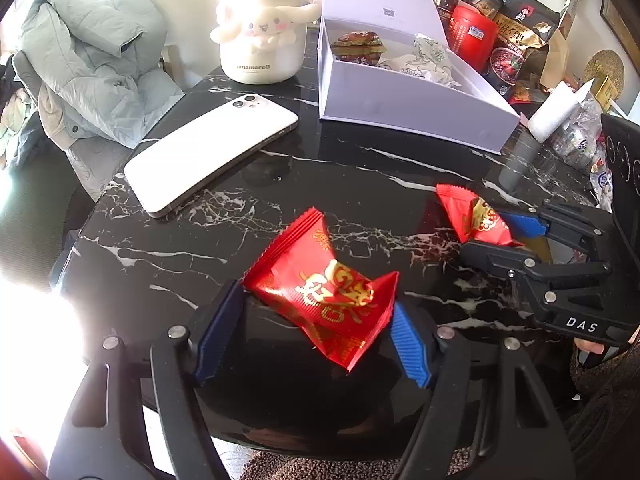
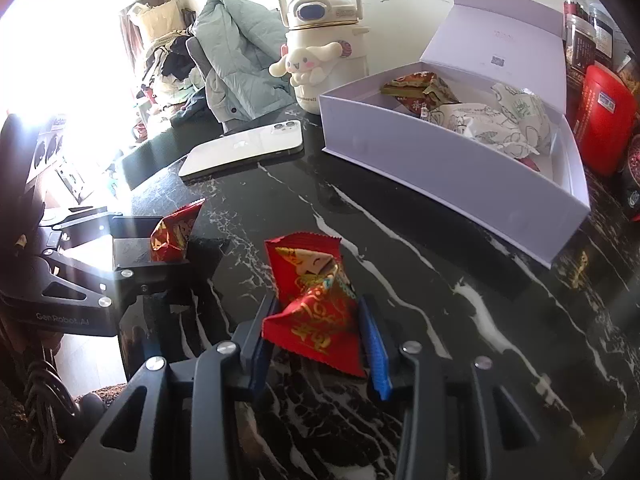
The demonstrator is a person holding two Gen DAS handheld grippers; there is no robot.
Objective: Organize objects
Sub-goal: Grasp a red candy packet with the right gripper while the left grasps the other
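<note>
Down at the table, the left gripper [image 1: 316,332] has its blue pads closed against a crinkled red packet [image 1: 328,300] with gold characters, its serrated ends flaring past the fingers. The right gripper [image 2: 320,340] pinches a second red packet [image 2: 316,300] of the same kind, folded and bulging at the middle. Both packets sit low over the black marble tabletop [image 1: 360,184], near its front edge and just beside one another. Beyond them lies a white phone [image 1: 208,152], face down, and behind it a cream character bottle [image 1: 264,36]. To the right stands an open white box [image 2: 460,172], lid raised, already holding wrapped snacks [image 2: 500,124]. Jars and bags [image 1: 496,32] crowd the far right corner. Bare marble lies between the packets and the box.
</note>
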